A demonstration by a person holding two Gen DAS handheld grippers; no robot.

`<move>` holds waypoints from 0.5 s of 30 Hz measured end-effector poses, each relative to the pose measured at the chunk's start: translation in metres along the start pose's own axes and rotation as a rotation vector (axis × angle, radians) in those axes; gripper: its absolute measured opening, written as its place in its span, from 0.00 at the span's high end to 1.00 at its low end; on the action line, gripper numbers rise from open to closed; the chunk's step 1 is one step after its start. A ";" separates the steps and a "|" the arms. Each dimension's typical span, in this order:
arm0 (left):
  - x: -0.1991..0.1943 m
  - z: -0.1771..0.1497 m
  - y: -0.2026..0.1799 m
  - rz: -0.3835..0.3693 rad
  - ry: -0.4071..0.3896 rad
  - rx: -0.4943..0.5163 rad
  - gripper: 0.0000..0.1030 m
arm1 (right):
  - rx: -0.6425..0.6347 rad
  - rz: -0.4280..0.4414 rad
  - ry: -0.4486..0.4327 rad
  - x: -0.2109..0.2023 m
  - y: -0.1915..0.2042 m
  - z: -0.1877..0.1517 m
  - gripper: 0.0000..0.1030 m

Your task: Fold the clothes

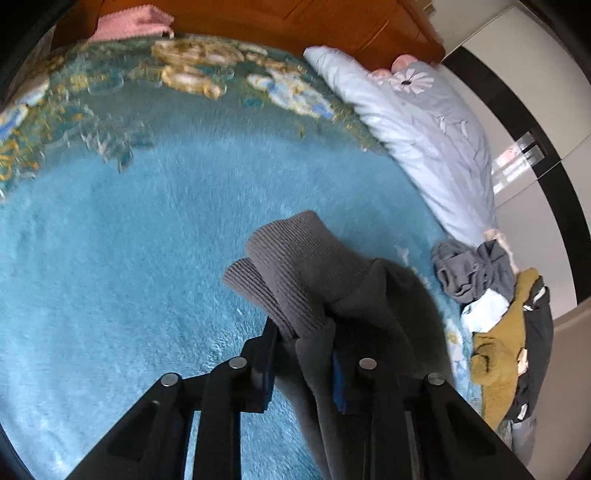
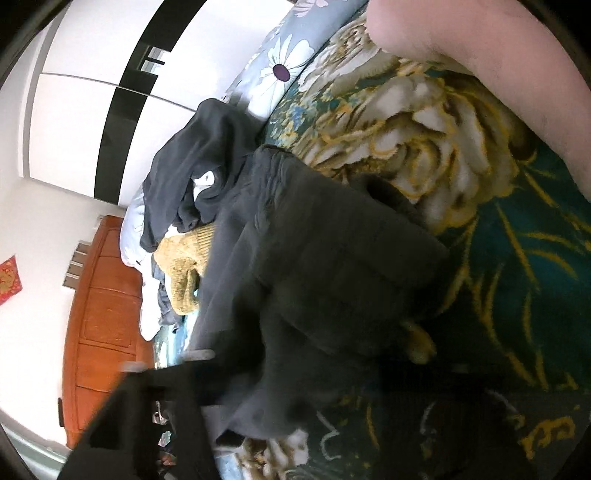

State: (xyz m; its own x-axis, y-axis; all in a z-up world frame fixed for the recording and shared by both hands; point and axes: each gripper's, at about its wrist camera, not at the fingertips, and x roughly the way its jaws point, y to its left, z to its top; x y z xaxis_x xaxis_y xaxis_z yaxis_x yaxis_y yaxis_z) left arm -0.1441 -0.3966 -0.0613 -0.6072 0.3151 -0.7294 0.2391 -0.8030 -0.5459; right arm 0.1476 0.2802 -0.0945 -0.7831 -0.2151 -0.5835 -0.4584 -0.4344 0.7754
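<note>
My left gripper [image 1: 303, 343] is shut on dark grey sweatpants [image 1: 354, 295], holding them near the two ribbed ankle cuffs [image 1: 291, 258] above the blue plush blanket [image 1: 129, 258]. In the right wrist view the same grey sweatpants [image 2: 314, 258] hang blurred across the frame, with the gathered waistband [image 2: 273, 162] at the far end. My right gripper [image 2: 258, 387] appears mostly covered by the fabric; only its dark left finger [image 2: 147, 424] shows, so its state is unclear.
A pile of unfolded clothes [image 1: 506, 332] with a mustard sweater [image 2: 184, 262] and dark garments lies at the bed edge. A pale blue duvet [image 1: 417, 125], an orange wooden headboard [image 1: 295, 22] and white wardrobe doors [image 2: 74, 110] surround the bed. A bare arm [image 2: 480, 48] reaches in.
</note>
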 end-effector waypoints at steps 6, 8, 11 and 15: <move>-0.077 0.029 0.002 -0.140 -0.083 -0.016 0.77 | -0.205 0.188 -0.023 -0.049 0.057 0.003 0.80; -0.096 0.031 0.016 -0.143 -0.107 0.022 0.77 | -0.258 0.274 -0.040 -0.070 0.064 -0.001 0.80; -0.099 0.023 0.036 -0.075 -0.092 0.099 0.77 | -0.283 0.308 -0.010 -0.075 0.041 -0.015 0.79; -0.061 -0.010 0.089 0.083 0.039 0.045 0.77 | -0.180 0.132 0.142 -0.032 -0.018 -0.048 0.79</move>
State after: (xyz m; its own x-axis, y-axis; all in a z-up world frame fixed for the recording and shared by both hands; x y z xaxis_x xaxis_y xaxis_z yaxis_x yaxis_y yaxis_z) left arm -0.0781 -0.4820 -0.0692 -0.5564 0.2651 -0.7875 0.2530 -0.8487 -0.4644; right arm 0.2005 0.2533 -0.1016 -0.7586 -0.3952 -0.5180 -0.2643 -0.5401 0.7990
